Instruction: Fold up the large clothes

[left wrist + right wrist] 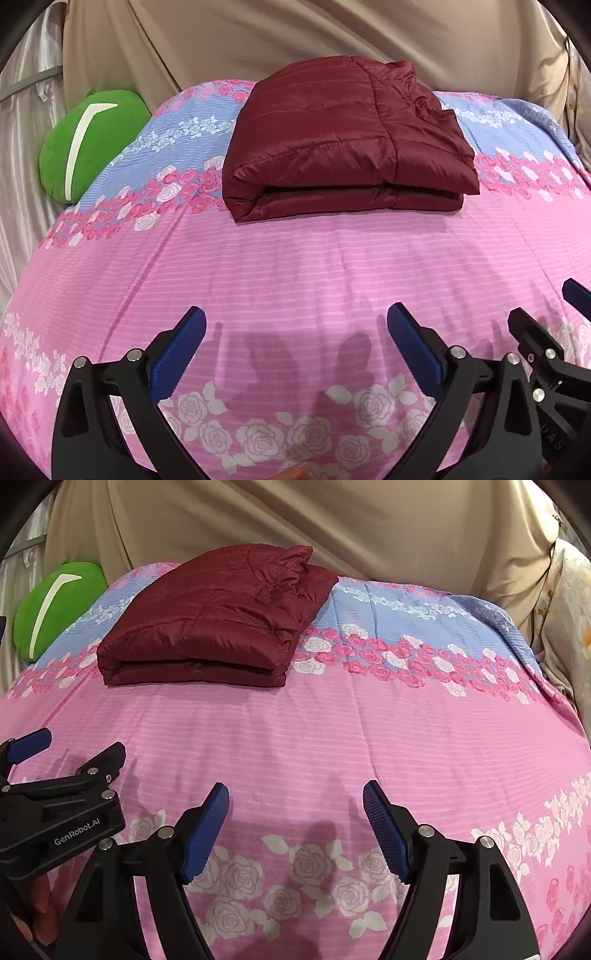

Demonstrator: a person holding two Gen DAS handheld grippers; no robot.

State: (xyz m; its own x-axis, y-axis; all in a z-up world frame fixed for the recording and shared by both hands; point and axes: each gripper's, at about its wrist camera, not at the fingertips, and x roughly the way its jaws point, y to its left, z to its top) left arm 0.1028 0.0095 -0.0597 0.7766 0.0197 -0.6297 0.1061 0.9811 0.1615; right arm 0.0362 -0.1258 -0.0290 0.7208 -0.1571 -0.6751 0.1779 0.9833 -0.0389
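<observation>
A dark red quilted jacket (343,140) lies folded into a thick rectangle on the far half of the bed; in the right wrist view (210,620) it lies to the upper left. My left gripper (295,325) is open and empty, hovering over the pink bedspread well short of the jacket. My right gripper (295,801) is open and empty, also short of it. The right gripper shows at the right edge of the left wrist view (546,306), and the left gripper shows at the left edge of the right wrist view (74,746).
The bed is covered by a pink and blue rose-print bedspread (295,258). A green cushion (88,144) sits at the far left corner. A beige cloth (295,37) hangs behind the bed. The bed's right edge (554,686) drops off beside floral fabric.
</observation>
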